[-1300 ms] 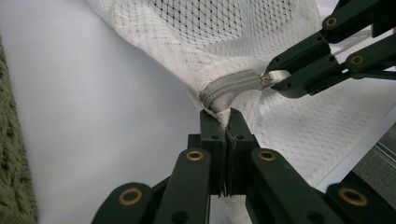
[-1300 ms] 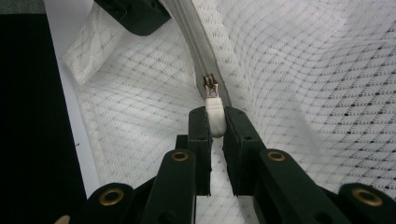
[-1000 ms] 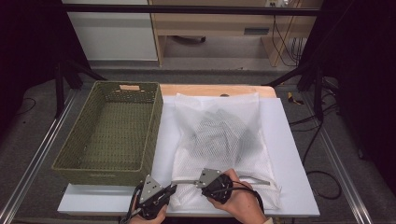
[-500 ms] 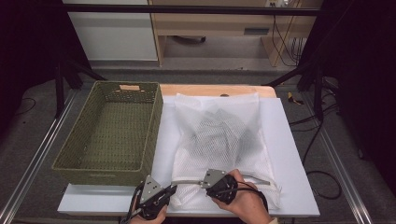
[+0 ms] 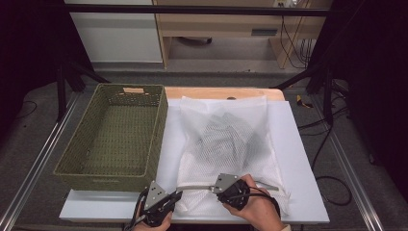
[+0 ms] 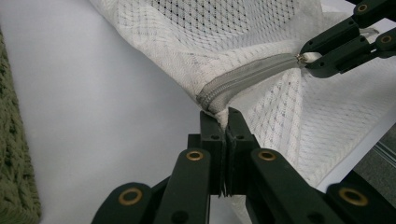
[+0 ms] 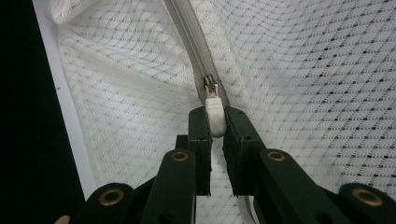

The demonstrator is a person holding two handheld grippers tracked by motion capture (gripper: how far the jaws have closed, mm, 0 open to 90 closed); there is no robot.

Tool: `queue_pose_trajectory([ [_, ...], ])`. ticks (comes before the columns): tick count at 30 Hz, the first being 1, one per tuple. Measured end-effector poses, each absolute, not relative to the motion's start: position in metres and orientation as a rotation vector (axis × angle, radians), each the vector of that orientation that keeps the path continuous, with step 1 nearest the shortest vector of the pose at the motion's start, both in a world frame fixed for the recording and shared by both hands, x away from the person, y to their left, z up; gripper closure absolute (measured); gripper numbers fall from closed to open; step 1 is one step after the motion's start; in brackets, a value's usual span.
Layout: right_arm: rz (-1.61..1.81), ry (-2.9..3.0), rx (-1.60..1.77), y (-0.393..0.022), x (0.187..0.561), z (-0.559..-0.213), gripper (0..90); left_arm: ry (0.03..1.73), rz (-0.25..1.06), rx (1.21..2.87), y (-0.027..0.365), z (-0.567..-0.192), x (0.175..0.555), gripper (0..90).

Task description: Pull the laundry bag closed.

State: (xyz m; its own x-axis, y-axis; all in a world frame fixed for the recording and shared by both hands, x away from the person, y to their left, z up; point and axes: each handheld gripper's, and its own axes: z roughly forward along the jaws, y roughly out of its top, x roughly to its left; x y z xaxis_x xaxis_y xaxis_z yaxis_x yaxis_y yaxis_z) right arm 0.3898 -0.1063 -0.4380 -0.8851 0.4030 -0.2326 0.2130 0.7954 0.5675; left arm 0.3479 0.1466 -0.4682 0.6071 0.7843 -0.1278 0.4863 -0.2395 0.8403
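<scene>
A white mesh laundry bag [image 5: 226, 144] with dark clothing inside lies on the white board [image 5: 298, 159]. Its grey zipper [image 5: 195, 187] runs along the near edge. My left gripper [image 5: 177, 195] is shut on the bag's near-left corner [image 6: 219, 105], right at the zipper's end. My right gripper [image 5: 215, 187] is shut on the white zipper pull tab [image 7: 215, 116], just behind the metal slider [image 7: 209, 86]. In the left gripper view the right gripper [image 6: 306, 58] holds the pull at the far end of a taut stretch of zipper [image 6: 247, 77].
A green woven basket [image 5: 115, 139] with nothing in it stands left of the bag, its long side against the board. A wooden table edge [image 5: 221, 92] shows behind the bag. Metal rails [image 5: 346, 163] flank the table, and cables lie on the floor at right.
My right hand has edged slightly to the right along the zipper with the pull tab in its jaws. The left gripper has kept still on the bag's corner.
</scene>
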Motion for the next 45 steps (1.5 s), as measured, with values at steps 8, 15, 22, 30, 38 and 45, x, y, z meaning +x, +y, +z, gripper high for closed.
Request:
queue_pose_trajectory([
  [8, 0.772, 2.636, 0.486, -0.113, 0.390, -0.438, 81.5, 1.019, 0.399, 1.893, 0.148, -0.468, 0.348, 88.6],
  [15, 0.765, 2.634, 0.489, -0.118, 0.390, -0.438, 81.5, 1.023, 0.400, 1.889, 0.149, -0.468, 0.348, 88.6],
  [22, 0.766, 2.636, 0.485, -0.120, 0.390, -0.439, 81.5, 1.023, 0.398, 1.888, 0.149, -0.468, 0.349, 88.6],
  [30, 0.766, 2.629, 0.503, -0.126, 0.390, -0.438, 81.5, 1.022, 0.399, 1.888, 0.149, -0.468, 0.349, 88.6],
  [38, 0.768, 2.624, 0.521, -0.133, 0.391, -0.438, 81.5, 1.026, 0.398, 1.884, 0.150, -0.468, 0.349, 88.6],
  [45, 0.769, 2.617, 0.545, -0.140, 0.391, -0.438, 81.5, 1.028, 0.399, 1.884, 0.152, -0.467, 0.349, 88.6],
])
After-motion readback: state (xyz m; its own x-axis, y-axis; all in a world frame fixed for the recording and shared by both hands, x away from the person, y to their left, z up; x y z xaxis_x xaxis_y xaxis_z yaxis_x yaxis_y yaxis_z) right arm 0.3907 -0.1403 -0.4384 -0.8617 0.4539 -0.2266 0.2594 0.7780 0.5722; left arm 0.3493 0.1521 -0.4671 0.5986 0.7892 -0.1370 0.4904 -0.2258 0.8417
